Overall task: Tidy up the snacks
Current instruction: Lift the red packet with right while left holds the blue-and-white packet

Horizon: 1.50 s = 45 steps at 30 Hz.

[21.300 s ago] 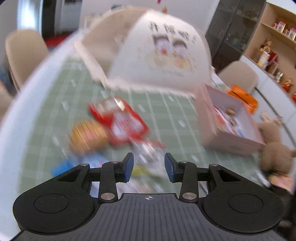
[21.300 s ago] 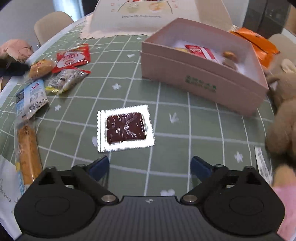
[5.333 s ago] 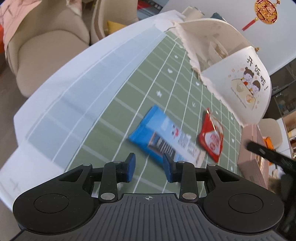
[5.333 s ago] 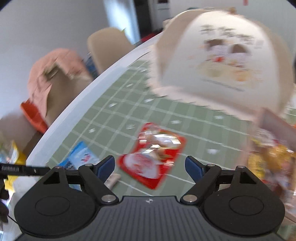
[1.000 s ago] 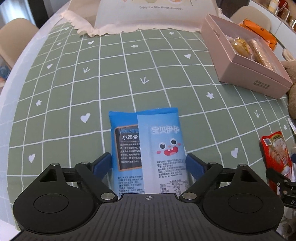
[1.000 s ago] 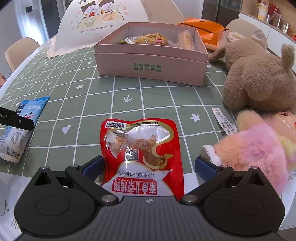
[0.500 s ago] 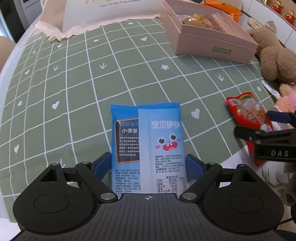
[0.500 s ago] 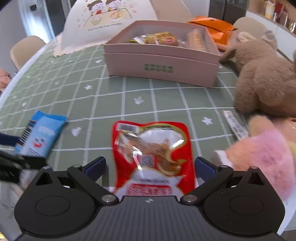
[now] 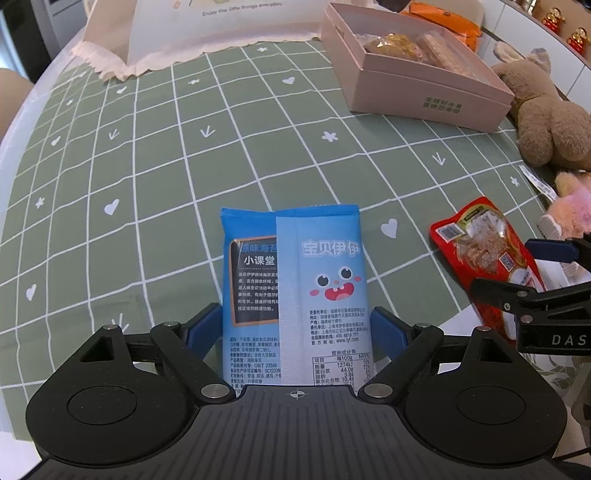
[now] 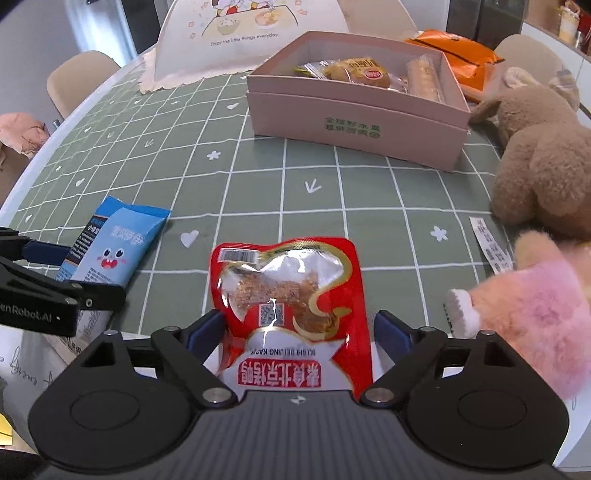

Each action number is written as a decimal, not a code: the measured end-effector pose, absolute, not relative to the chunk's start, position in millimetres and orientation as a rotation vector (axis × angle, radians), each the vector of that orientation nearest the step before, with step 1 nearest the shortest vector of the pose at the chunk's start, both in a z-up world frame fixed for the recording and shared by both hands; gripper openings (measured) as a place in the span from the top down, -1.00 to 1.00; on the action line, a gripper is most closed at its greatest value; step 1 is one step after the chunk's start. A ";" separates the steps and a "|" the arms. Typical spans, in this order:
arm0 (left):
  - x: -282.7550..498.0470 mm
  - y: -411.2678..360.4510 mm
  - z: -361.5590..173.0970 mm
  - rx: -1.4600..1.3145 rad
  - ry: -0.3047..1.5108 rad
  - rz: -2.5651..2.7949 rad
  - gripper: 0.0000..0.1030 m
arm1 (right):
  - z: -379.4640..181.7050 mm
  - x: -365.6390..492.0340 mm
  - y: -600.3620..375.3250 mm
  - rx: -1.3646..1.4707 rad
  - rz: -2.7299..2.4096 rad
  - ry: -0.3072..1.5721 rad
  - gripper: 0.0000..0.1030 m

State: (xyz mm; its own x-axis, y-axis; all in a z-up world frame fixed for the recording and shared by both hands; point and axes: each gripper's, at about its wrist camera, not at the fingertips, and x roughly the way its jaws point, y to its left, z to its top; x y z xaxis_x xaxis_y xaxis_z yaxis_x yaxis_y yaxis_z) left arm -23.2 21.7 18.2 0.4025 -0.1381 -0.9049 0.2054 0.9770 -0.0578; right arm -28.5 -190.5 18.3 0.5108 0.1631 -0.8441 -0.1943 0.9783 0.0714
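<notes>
Both grippers straddle flat packets at the table's near edge: left gripper (image 9: 295, 328) wide around blue foil seaweed packet (image 9: 295, 280), right gripper (image 10: 298, 332), jaws just closing, brackets red plastic snack pouch (image 10: 291, 295), pads not pressing. Close squarely, then carry to pink cardboard box (image 10: 354, 122).

Both wrist views look steeply down, close over the tablecloth (image 9: 147, 177) — sharing the pink box (image 10: 354, 122).

A brown plush toy (image 10: 535, 158) lies at the right edge, a pink plush toy (image 10: 543, 302) below it. A white illustrated cover (image 10: 247, 33) stands at top centre, beige chair (image 10: 79, 79) upper left.
</notes>
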 end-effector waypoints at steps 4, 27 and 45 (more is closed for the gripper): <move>-23.8 21.7 18.3 0.066 1.132 -0.217 -0.75 | 17.9 -30.8 -185.4 -0.057 0.200 1.007 -0.69; -29.1 23.4 17.5 0.085 1.114 -0.241 -0.76 | 48.0 -42.3 -189.0 0.013 0.246 0.996 -0.58; -38.9 45.9 19.2 0.061 1.136 -0.132 -0.74 | 9.6 -29.2 -135.5 -0.129 0.255 0.976 -1.00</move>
State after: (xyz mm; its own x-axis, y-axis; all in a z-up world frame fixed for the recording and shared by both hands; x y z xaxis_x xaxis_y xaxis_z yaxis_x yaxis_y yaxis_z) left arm -38.9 45.9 19.2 0.4142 -0.0734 -0.9072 0.1359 0.9906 -0.0181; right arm -29.2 -135.5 9.6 0.5334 0.1553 -0.8315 -0.2711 0.9625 0.0058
